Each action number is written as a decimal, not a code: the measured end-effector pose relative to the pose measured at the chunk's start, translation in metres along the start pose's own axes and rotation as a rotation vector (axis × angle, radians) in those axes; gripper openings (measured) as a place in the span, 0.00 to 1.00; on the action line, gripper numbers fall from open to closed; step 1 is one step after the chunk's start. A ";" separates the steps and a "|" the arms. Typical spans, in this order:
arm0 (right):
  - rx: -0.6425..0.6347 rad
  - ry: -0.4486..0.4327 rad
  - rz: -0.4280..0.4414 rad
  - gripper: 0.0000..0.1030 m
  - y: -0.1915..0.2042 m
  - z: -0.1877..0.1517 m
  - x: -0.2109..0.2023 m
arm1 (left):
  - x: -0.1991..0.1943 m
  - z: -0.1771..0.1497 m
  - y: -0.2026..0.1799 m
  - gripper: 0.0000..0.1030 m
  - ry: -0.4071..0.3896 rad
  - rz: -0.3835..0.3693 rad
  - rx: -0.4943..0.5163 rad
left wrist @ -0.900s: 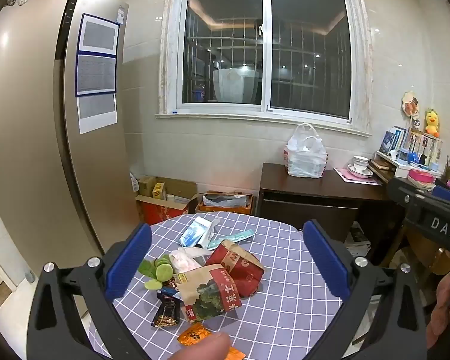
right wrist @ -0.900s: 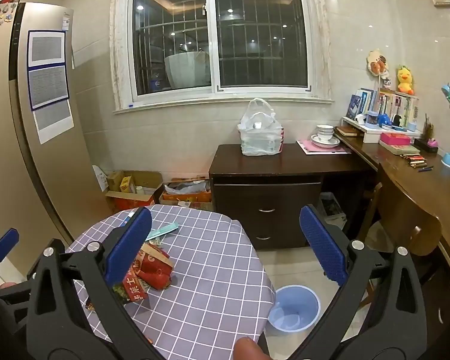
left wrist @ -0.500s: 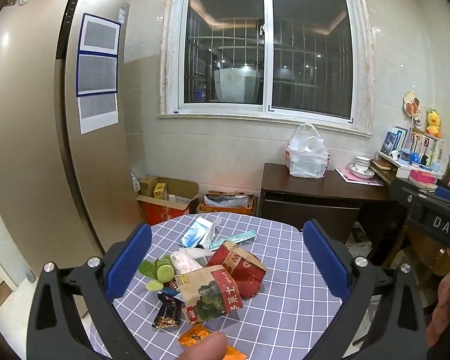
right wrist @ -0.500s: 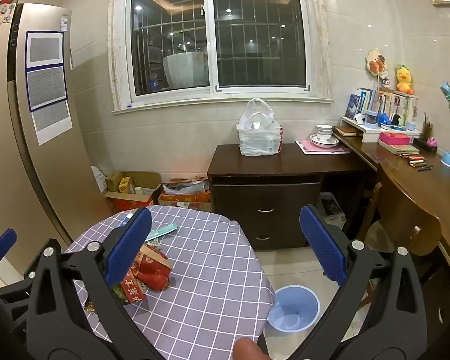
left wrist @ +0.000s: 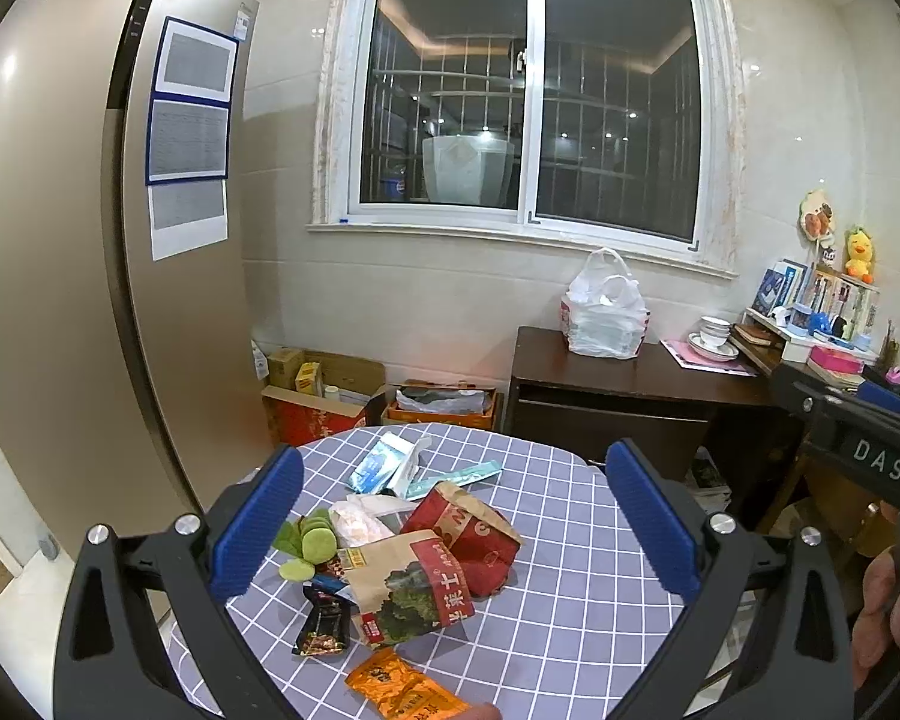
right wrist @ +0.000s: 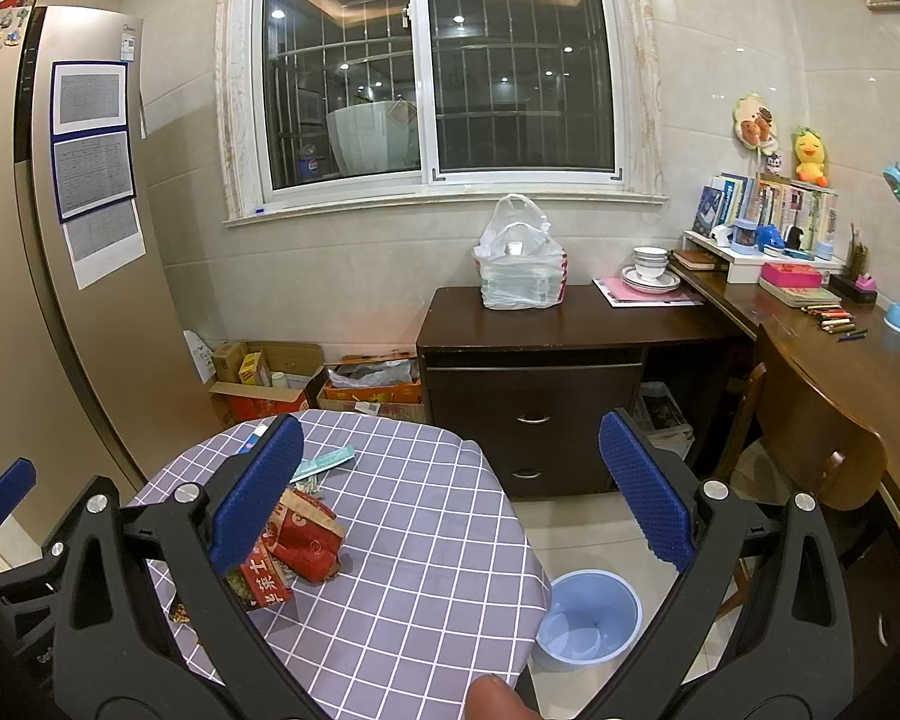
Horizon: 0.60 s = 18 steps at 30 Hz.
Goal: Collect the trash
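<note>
Both the left gripper and right gripper are hovering spread wide and empty above the table, so she's best lowering squarely onto one wrapper in the trash pile, then carrying it to the blue bin on the floor beside the table.

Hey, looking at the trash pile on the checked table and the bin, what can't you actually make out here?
- Right wrist view: the left tool finger hides most of the wrapper pile beside the red paper bag.
- Left wrist view: the orange foil packet is cut off by the bottom edge.
- Right wrist view: the pale blue plastic bin is partly hidden by the table.
</note>
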State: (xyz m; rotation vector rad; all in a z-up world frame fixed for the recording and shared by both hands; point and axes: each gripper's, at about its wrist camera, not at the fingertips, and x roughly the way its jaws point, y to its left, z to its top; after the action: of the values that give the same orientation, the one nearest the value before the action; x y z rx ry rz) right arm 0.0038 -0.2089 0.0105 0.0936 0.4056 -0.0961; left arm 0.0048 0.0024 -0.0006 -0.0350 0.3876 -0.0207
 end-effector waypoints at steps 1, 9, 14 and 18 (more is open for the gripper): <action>0.001 0.000 0.000 0.94 0.000 0.000 0.000 | 0.000 0.000 0.000 0.96 0.000 0.001 0.000; 0.001 0.003 0.003 0.94 -0.002 -0.003 0.005 | 0.000 0.000 0.000 0.96 0.003 0.001 -0.002; -0.001 0.010 0.006 0.94 -0.001 -0.004 0.010 | 0.003 0.000 0.002 0.96 0.003 0.003 -0.007; -0.001 0.010 0.006 0.94 -0.001 -0.004 0.011 | 0.004 0.000 0.004 0.96 0.002 0.004 -0.008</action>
State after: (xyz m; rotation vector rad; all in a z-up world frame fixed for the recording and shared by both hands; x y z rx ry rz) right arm 0.0125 -0.2098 0.0018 0.0943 0.4150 -0.0895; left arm 0.0085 0.0062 -0.0019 -0.0426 0.3901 -0.0149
